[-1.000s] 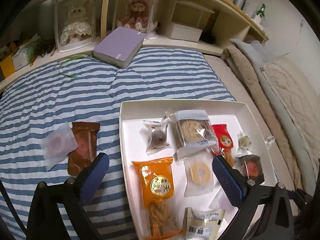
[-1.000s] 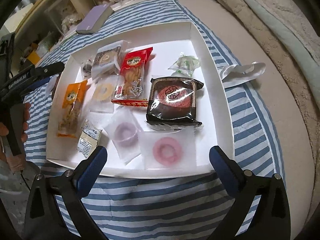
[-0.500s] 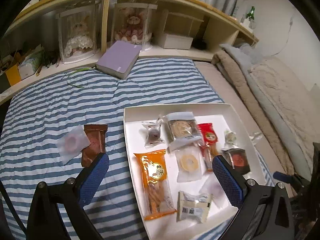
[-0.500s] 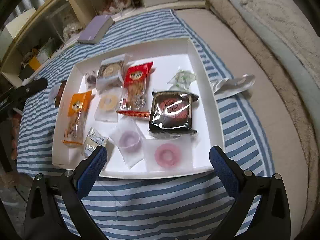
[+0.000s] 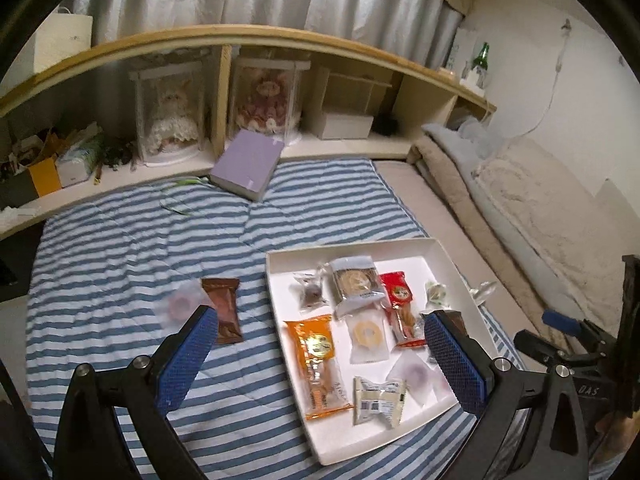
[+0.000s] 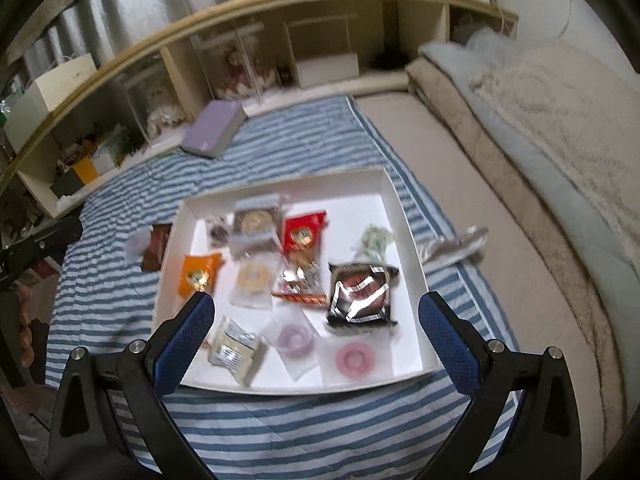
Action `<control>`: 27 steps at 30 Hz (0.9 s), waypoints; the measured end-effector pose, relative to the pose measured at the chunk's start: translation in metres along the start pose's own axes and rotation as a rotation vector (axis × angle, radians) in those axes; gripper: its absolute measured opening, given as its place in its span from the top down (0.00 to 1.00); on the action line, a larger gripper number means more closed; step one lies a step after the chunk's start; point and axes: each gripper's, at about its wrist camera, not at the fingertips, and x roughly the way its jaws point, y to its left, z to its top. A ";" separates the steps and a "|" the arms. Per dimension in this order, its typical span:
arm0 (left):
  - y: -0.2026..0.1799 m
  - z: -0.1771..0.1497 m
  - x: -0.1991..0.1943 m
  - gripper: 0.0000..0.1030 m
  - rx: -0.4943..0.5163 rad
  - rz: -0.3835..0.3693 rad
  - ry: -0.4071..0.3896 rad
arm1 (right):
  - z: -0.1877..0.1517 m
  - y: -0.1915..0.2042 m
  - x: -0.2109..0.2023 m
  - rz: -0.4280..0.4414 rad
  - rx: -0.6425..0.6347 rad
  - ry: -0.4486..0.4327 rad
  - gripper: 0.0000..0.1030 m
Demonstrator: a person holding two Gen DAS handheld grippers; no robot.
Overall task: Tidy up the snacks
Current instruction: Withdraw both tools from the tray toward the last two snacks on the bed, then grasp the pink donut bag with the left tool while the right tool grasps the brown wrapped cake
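Snacks fill the white tray (image 5: 276, 280) ahead of both pairs of spread, empty fingers, while a brown packet (image 5: 223, 310) and a clear ring pouch (image 5: 180, 304) lie on the striped blanket just beyond the left gripper (image 5: 320, 356). The right gripper (image 6: 316, 340) hangs above the tray; thin, slippery wrappers could slide out of a shallow pinch.

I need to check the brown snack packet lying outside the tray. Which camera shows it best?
The left wrist view: the brown packet lies nearly whole and sharp on the striped blanket, only its near corner behind a gripper finger. In the right wrist view it is small, blurred and partly hidden by the tray wall.
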 end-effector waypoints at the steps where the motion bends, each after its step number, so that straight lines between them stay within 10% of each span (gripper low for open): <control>1: 0.004 0.000 -0.007 0.00 0.003 0.006 -0.008 | 0.002 0.005 -0.004 0.004 -0.005 -0.014 0.00; 14: 0.074 0.005 -0.040 0.00 0.033 0.063 -0.038 | 0.034 0.082 0.000 0.076 -0.073 -0.098 0.00; 27: 0.154 0.018 0.041 0.11 -0.120 -0.066 0.105 | 0.074 0.161 0.077 0.224 -0.052 0.008 0.00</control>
